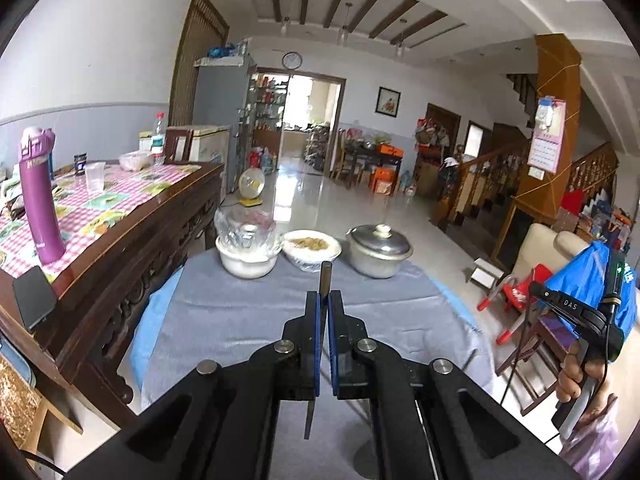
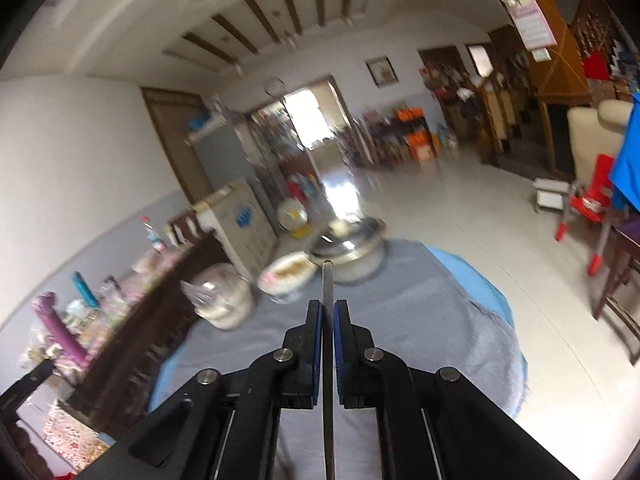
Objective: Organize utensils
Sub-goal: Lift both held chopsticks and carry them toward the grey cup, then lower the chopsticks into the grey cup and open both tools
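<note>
So in the left wrist view, a dark flat utensil (image 1: 325, 280) is pinched tight between the left gripper (image 1: 324, 300) pads, carried above the grey cloth (image 1: 240, 320), bowls at the far edge. Over in the right wrist view, a thin metal utensil (image 2: 328, 288) is clamped by the right gripper (image 2: 328, 308), probably lifted clear for sorting.

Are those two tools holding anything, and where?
Each is shut on a thin utensil: left tool grips a dark one along its length; right tool a slim metal one likewise.
</note>
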A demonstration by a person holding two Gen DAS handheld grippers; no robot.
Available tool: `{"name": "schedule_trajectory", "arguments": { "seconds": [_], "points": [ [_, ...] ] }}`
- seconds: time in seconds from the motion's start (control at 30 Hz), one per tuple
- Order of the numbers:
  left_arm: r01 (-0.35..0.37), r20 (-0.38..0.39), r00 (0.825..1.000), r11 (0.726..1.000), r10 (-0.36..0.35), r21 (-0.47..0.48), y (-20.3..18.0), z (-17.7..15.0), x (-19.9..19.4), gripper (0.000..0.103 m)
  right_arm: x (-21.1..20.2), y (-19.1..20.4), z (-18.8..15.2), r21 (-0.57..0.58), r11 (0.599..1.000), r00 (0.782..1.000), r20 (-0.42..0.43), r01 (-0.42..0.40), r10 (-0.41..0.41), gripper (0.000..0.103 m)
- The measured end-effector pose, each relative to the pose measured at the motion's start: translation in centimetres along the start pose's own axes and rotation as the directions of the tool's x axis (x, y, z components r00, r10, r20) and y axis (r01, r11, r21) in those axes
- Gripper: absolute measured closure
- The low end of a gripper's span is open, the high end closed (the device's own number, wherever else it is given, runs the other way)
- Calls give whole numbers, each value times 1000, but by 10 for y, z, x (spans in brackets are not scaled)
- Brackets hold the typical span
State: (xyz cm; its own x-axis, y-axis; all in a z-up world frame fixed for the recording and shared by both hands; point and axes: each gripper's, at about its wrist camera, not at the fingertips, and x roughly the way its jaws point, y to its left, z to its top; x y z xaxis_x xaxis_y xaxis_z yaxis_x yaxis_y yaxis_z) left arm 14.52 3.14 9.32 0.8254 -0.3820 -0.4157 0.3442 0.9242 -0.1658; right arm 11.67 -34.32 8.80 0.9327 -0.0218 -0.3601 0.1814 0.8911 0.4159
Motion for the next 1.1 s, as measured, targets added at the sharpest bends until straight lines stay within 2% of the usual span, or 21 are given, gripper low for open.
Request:
{"name": "schedule_trajectory", "arguments": {
  "seconds": [0.13,0.23,0.37,0.47,0.63,0.83,1.1],
  "points": [
    [47,21,999,999,-47,5,-9,10,-11,100,-16,26,4,-4,996,994,53,-94,94,97],
    [85,37,996,996,-85,15,-17,17,-17,100,-22,44,1,10,985,980,104,-170,168,97],
    [129,43,991,991,-130,31,-29,21,-20,100,-19,63,-11,37,975,967,142,-217,210,97],
    [161,30,986,986,-163,41,-40,19,-16,100,-9,75,-24,34,976,967,149,-214,207,97],
    [200,-22,980,979,-199,45,-54,8,-1,100,3,95,-54,-31,986,974,152,-163,166,97],
    [214,-106,972,976,-210,30,-57,-12,25,100,6,105,-85,-141,985,980,160,-97,120,97],
    [221,-173,962,974,-211,40,-60,-31,35,100,2,94,-111,-205,972,985,102,-116,139,97]
  ]
}}
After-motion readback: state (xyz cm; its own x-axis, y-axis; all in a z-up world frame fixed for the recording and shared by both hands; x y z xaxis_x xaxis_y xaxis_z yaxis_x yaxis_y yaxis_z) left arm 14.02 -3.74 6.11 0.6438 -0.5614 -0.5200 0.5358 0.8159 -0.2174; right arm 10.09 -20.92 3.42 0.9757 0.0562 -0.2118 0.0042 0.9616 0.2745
